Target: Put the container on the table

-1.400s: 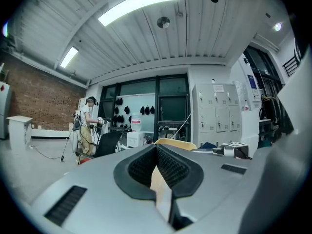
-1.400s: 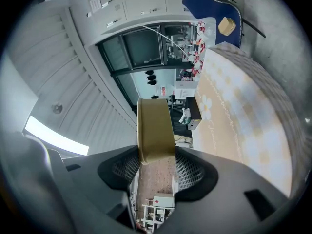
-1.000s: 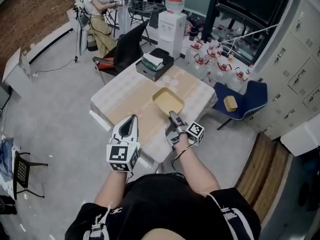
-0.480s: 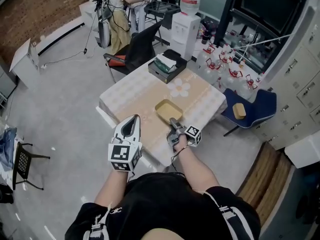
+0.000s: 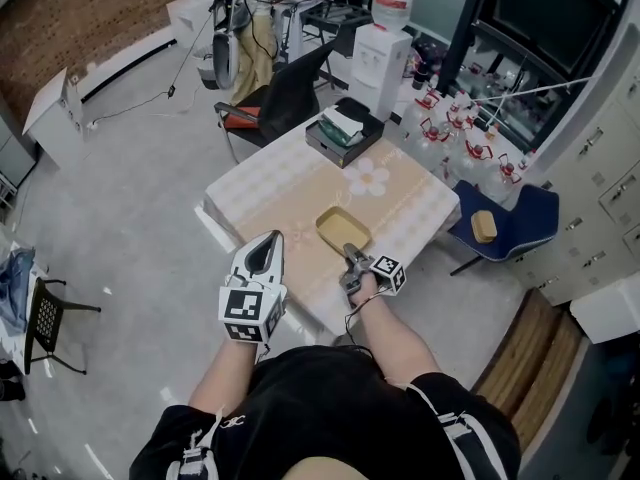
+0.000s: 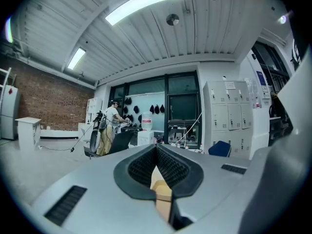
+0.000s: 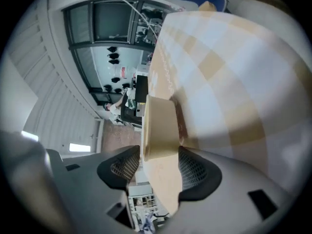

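Tan container [image 5: 343, 230] rim pinched between right gripper [image 5: 350, 257] fingers [image 7: 200, 172].

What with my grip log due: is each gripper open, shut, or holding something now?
Left gripper: shut, holding nothing.
Right gripper: shut on the container, gripping its wall.

Left gripper [image 6: 156, 149] at six o'clock, jaws meeting at their tips, person [image 6: 114, 123] at nine o'clock, lockers [image 6: 226, 115] at three o'clock, ceiling light [image 6: 146, 1] at twelve o'clock.
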### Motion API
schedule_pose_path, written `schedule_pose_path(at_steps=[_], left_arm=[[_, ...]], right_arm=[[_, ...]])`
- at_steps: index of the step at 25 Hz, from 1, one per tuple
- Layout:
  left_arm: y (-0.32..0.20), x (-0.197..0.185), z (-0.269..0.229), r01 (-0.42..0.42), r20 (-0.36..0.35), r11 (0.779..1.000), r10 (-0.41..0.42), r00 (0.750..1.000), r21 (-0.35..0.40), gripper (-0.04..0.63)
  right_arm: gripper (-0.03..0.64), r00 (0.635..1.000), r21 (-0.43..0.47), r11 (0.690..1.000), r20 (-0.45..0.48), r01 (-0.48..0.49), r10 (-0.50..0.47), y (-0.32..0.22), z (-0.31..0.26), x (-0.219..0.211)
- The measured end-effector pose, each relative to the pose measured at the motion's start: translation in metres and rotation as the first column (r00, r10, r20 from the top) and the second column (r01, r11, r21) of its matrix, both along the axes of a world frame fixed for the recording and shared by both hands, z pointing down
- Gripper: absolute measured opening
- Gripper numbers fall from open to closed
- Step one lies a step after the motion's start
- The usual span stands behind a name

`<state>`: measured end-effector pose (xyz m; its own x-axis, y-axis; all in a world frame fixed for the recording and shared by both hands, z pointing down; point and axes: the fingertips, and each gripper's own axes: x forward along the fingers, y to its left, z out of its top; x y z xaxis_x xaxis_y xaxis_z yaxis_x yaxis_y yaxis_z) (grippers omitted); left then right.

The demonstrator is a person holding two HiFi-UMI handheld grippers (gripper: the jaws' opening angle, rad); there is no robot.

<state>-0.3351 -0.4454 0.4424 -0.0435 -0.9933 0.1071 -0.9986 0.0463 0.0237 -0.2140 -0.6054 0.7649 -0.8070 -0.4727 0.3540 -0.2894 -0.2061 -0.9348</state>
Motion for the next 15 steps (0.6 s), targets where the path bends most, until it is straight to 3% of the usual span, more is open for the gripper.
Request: schedule_pose_path(at_steps=[4, 9, 11, 12, 15], left_arm=[[-0.007, 0.002, 0.006, -0.026, -0.012, 1.000, 0.026, 1.000, -0.008, 0.012], [-0.017, 0.013, 0.012, -0.069, -0.028, 0.998, 0.069, 0.997, -0.010, 0.012], [-0.022, 0.019, 0.009, -0.089, -0.031, 0.996, 0.089, 0.996, -0.008, 0.012], [-0.024, 0.022, 0.007, -0.099, -0.033, 0.995, 0.099, 0.995, -0.007, 0.012], [-0.031, 0.034, 0.001, -0.131, -0.035, 0.991, 0.131, 0.991, -0.002, 0.012]], right_arm=[[0.304, 0.977, 0.104, 0.992, -0.209, 0.071, -0.048, -0.003, 0.005, 0.013], [0.296, 0.902, 0.270, 0.951, -0.431, 0.150, -0.020, -0.012, -0.012, 0.045], [0.265, 0.860, 0.390, 0.899, -0.509, 0.198, 0.032, -0.017, -0.044, 0.057], [0.236, 0.838, 0.459, 0.859, -0.541, 0.224, 0.071, -0.019, -0.066, 0.062], [0.156, 0.793, 0.663, 0.690, -0.570, 0.291, 0.214, -0.020, -0.144, 0.073]])
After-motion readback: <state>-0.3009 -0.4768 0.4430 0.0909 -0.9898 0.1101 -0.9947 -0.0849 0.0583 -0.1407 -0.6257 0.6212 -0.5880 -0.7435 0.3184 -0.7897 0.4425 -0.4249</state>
